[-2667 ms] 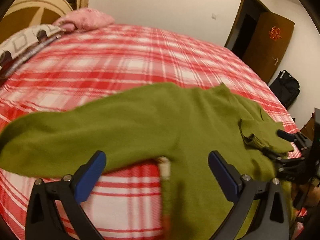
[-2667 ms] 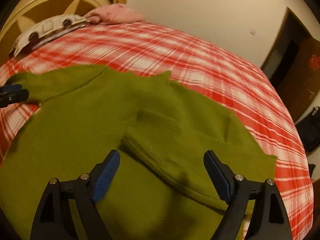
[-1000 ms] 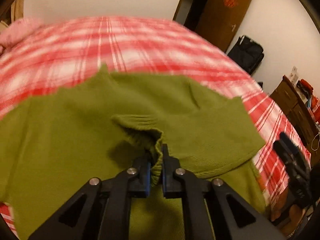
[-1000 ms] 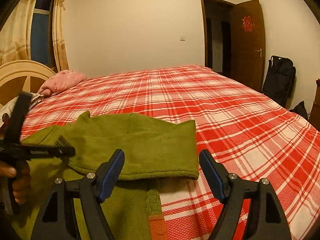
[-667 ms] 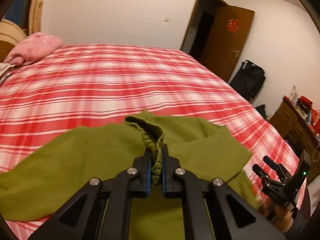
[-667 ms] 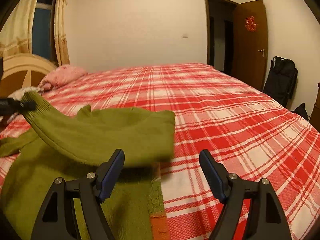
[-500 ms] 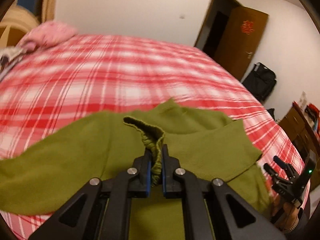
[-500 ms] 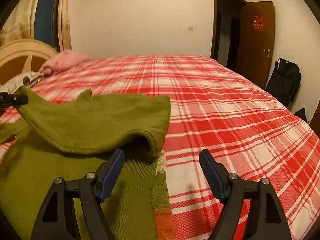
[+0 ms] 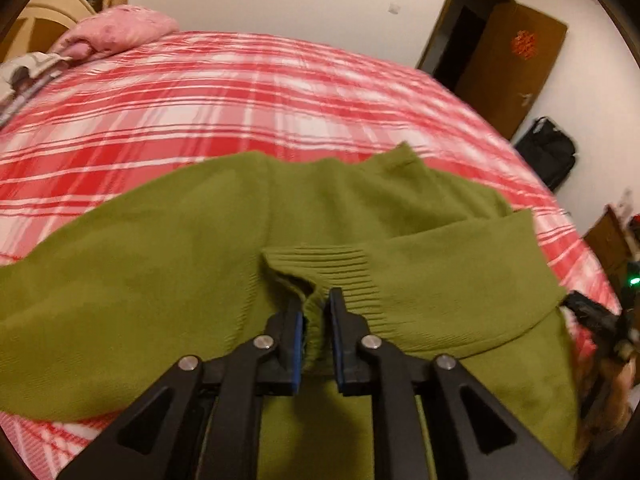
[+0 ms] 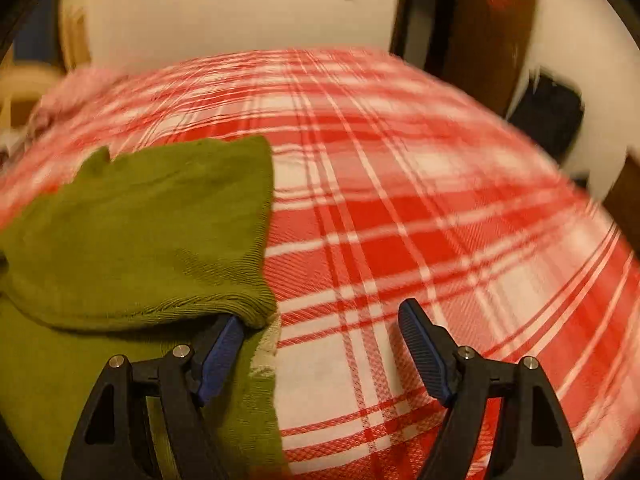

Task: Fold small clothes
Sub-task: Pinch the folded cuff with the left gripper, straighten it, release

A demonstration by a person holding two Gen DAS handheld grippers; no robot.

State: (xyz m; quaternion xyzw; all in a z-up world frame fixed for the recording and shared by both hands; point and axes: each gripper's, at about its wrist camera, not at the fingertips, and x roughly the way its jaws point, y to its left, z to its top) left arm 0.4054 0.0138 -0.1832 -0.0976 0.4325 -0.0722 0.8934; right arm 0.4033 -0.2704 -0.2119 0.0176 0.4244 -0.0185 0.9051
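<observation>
1. The left claw (image 9: pixel 315 320) has its jaws close together, and they are opening a little. The ribbed cuff (image 9: pixel 320 264) of a sleeve sits bunched between them.
2. That sleeve belongs to a green sweater (image 9: pixel 160 248). The sleeve lies folded across the sweater's middle.
3. The right claw (image 10: pixel 320 334) is wide apart with only bedcover between its jaws. Its left finger (image 10: pixel 222 344) is tucked just under the folded edge of the sweater (image 10: pixel 152 216).
4. The sweater lies spread on a bed with a red and white check cover (image 10: pixel 400 200).
5. A pink pillow (image 9: pixel 120 32) is at the far end of the bed.
6. A brown door (image 9: pixel 508 60) and a black bag (image 9: pixel 548 156) are by the wall.
</observation>
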